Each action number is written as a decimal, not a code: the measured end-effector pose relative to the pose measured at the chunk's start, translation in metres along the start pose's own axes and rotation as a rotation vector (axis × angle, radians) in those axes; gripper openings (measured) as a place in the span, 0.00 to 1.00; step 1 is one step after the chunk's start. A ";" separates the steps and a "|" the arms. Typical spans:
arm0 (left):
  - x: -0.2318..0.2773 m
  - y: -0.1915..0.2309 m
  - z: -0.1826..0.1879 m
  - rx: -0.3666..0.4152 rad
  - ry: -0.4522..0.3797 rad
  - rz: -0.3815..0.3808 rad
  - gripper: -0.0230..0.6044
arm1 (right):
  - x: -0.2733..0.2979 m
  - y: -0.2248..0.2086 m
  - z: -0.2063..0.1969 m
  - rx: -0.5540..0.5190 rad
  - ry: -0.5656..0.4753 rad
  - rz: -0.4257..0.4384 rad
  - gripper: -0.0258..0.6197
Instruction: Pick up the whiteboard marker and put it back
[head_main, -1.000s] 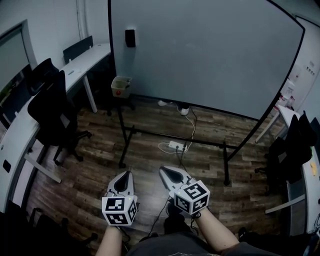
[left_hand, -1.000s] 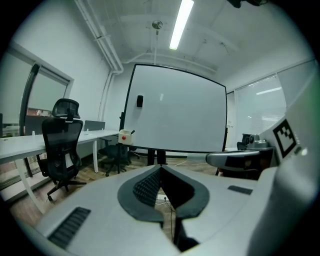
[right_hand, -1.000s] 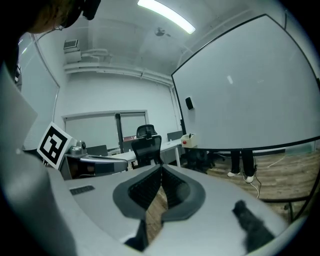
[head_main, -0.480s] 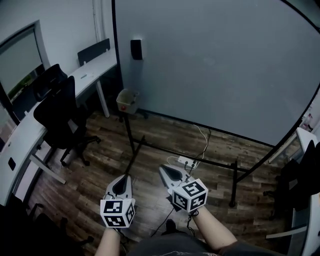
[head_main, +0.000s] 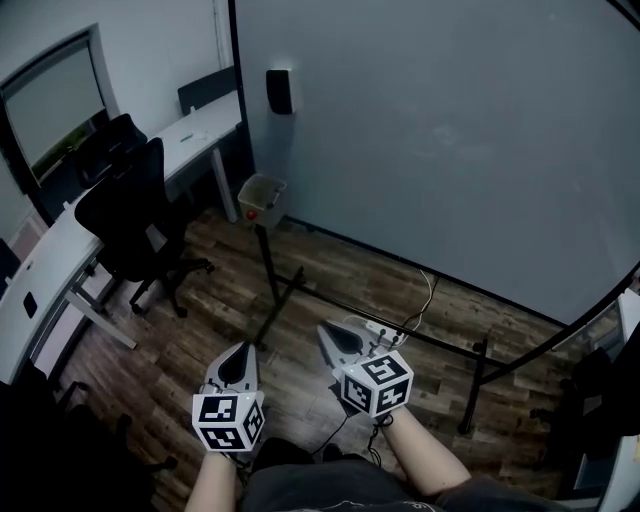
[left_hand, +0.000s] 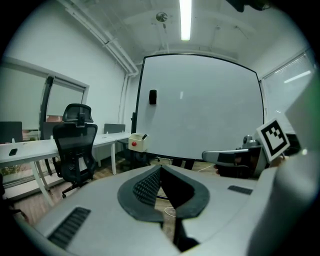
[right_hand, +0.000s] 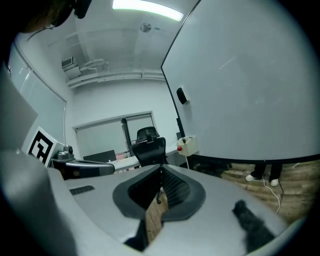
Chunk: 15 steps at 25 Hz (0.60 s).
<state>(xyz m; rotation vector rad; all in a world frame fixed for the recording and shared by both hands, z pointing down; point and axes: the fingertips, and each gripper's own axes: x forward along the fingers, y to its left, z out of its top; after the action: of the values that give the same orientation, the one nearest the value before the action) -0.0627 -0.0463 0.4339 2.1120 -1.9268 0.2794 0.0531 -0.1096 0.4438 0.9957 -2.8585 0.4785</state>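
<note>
A small cream box (left_hand: 137, 142) with a red dot hangs on the whiteboard stand, and a dark marker (left_hand: 144, 136) sticks up out of it. The right gripper view shows the box (right_hand: 188, 145) and marker (right_hand: 183, 138) too. From the head view the box (head_main: 262, 195) sits far beyond both grippers. My left gripper (head_main: 241, 347) is held low over the floor, jaws together and empty. My right gripper (head_main: 325, 330) is beside it, also shut with nothing in it. Both point toward the whiteboard (head_main: 450, 140).
A black eraser (head_main: 281, 91) hangs on the whiteboard's left edge. The board's black floor frame (head_main: 290, 290) and a power strip with cables (head_main: 385, 328) lie ahead. A black office chair (head_main: 135, 215) and white desks (head_main: 60, 250) stand at the left.
The view has swung left and closed in on the whiteboard's left end; the box and chair now look nearer. Both grippers stay shut and side by side.
</note>
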 end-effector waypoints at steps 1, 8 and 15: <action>0.003 0.002 0.002 -0.002 0.000 0.006 0.06 | 0.005 -0.002 0.001 -0.002 -0.001 0.003 0.08; 0.036 0.021 0.012 -0.009 0.000 0.010 0.06 | 0.039 -0.018 0.008 0.005 -0.013 -0.017 0.08; 0.095 0.041 0.029 0.002 -0.006 -0.045 0.06 | 0.086 -0.054 0.025 0.026 -0.017 -0.070 0.08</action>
<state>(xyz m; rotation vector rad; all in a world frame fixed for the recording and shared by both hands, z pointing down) -0.0950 -0.1489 0.4399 2.1565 -1.8807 0.2663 0.0193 -0.2083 0.4496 1.1056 -2.8274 0.5055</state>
